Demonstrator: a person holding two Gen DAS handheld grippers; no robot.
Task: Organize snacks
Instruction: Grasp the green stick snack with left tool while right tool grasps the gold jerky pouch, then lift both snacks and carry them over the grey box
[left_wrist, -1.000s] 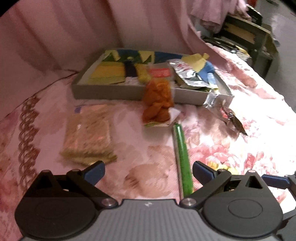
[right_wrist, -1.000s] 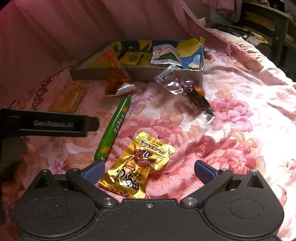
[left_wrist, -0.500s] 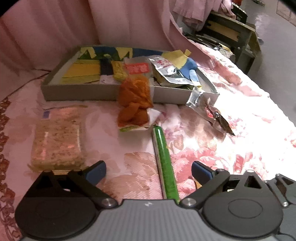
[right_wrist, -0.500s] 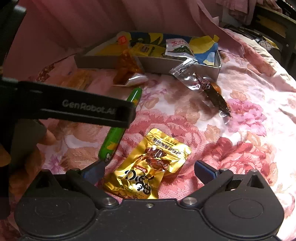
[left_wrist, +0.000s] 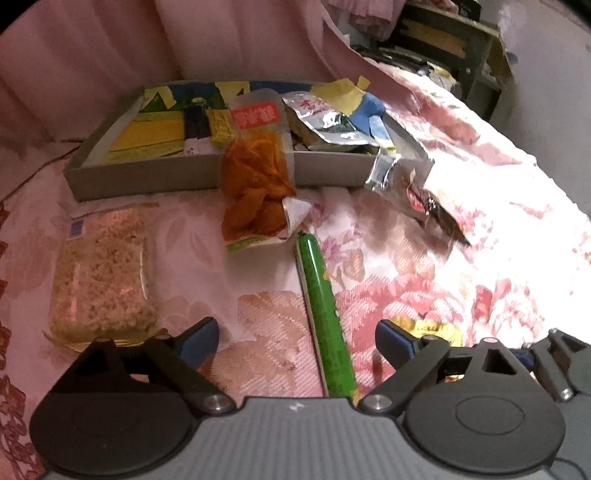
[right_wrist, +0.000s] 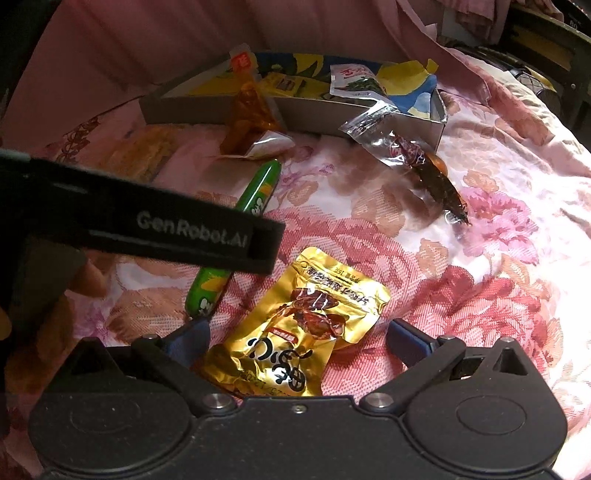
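Left tongs (left_wrist: 297, 341) closing astride green stick (left_wrist: 325, 314)

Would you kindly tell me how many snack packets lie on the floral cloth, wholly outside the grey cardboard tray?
3: clear rice-cake pack at left, green sausage stick in the middle, gold foil pouch nearest. Two more lean on the tray.

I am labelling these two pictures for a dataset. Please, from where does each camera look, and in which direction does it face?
Left wrist: on the left gripper, looking forward and down at the green stick snack between its closing jaws, not yet gripped; the right gripper's edge shows at the lower right.
Right wrist: on the right gripper, looking forward and down at the gold pouch between open jaws; the left gripper's finger and a hand show at left.
Shared: stick, snack box, orange bag, floral cloth.
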